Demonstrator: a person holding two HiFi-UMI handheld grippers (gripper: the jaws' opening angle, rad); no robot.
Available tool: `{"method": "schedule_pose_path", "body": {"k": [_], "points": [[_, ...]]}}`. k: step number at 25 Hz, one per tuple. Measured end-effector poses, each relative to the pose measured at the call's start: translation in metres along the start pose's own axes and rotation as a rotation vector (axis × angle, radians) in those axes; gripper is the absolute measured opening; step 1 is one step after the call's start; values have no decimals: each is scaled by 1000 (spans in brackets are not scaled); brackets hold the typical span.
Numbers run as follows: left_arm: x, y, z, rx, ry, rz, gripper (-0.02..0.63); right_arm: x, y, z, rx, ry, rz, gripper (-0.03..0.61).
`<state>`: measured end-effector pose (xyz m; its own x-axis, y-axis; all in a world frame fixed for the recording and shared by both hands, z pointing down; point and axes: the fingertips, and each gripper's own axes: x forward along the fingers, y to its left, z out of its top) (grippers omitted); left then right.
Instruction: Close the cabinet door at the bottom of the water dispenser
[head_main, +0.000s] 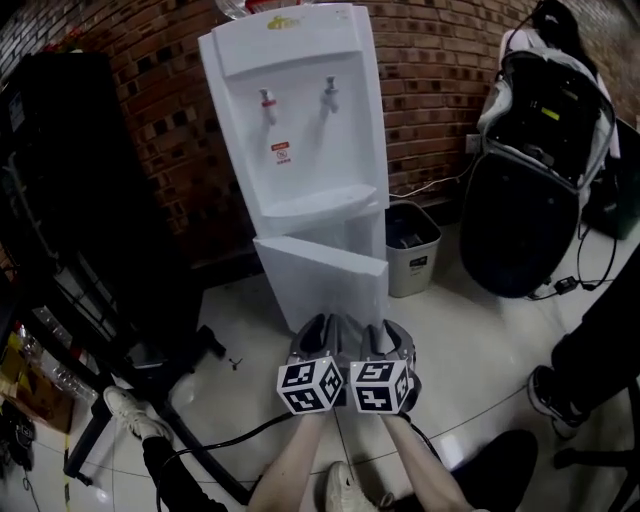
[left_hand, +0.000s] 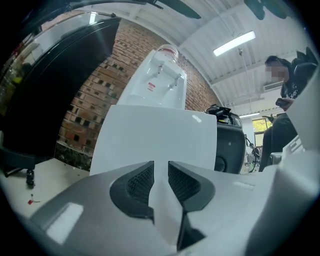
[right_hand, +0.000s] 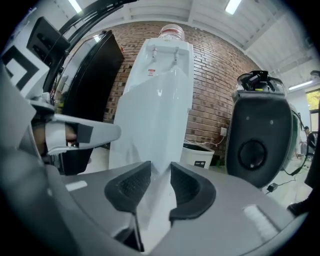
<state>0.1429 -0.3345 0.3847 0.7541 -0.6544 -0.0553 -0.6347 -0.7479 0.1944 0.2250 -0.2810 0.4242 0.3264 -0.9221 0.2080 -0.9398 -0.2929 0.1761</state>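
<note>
The white water dispenser (head_main: 300, 120) stands against the brick wall. Its bottom cabinet door (head_main: 325, 280) hangs ajar, swung out toward me. Both grippers are held side by side just in front of that door, near the floor. My left gripper (head_main: 322, 325) points level at the door panel (left_hand: 155, 140); its pads stand a narrow gap apart with nothing gripped (left_hand: 160, 172). My right gripper (head_main: 385, 330) sits beside it, also open (right_hand: 160, 172), facing the door (right_hand: 145, 130) near its free edge. I cannot tell whether either touches the door.
A grey waste bin (head_main: 412, 250) stands right of the dispenser. A large black rounded case (head_main: 520, 215) is further right. A tall black cabinet (head_main: 80, 200) fills the left. A cable (head_main: 220, 440) and a person's shoe (head_main: 125, 410) lie on the tiled floor.
</note>
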Motion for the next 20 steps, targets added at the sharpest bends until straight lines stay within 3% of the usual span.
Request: {"method": "schedule_pose_path", "body": {"k": [10, 20], "points": [[35, -6, -12, 15, 29, 2, 92, 34, -31, 2, 18, 3, -9, 98], [79, 4, -9, 37, 7, 1, 92, 78, -56, 7, 15, -14, -25, 87]]}}
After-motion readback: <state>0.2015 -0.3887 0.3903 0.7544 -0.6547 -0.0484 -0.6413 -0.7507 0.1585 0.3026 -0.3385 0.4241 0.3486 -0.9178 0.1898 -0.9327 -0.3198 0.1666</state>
